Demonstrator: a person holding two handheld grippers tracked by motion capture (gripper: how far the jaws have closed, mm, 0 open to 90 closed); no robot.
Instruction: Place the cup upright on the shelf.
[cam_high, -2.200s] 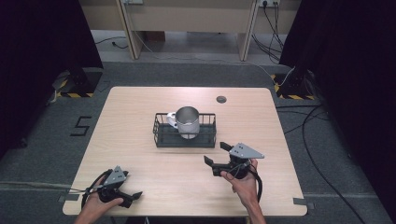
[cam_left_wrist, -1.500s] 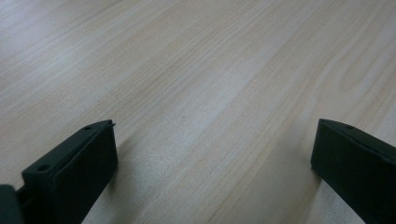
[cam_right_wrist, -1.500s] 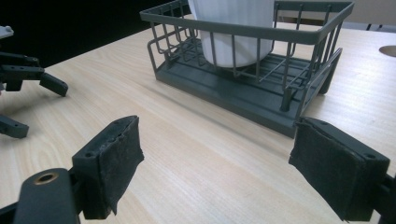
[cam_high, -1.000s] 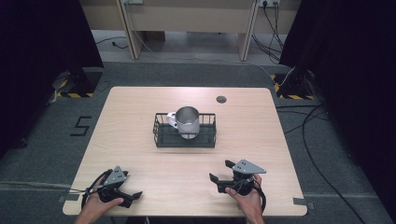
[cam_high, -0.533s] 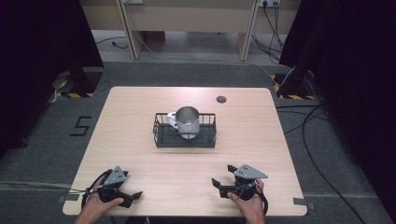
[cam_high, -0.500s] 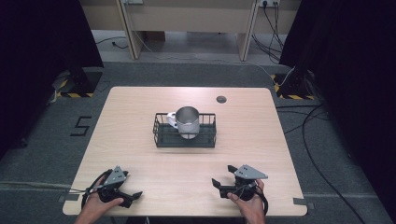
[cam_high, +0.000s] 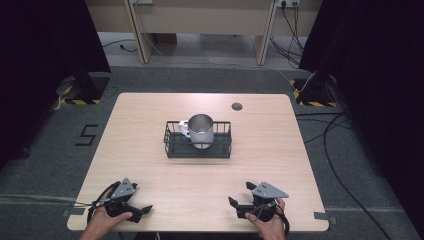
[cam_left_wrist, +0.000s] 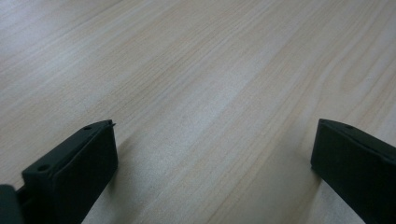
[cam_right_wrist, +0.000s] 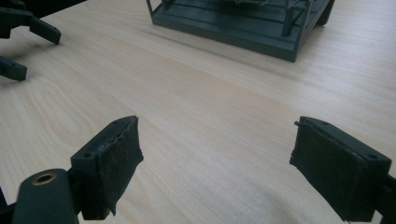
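While resting low at the table's (cam_high: 200, 175) near edge, left gripper (cam_high: 142, 210) spread empty, right gripper (cam_high: 239, 199) likewise.

Cut off by the top edge of the right gripper view: wire basket (cam_right_wrist: 243, 23), its contents out of sight. White mug (cam_high: 184, 128) in the high view mostly hidden behind metal cup (cam_high: 201, 131). Small dark round mark (cam_high: 236, 106) far on the table (cam_high: 280, 150), too small to identify.

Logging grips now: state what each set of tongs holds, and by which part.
Nothing is held. The left tongs and right tongs stand open over bare table; the metal cup sits apart in the wire basket.
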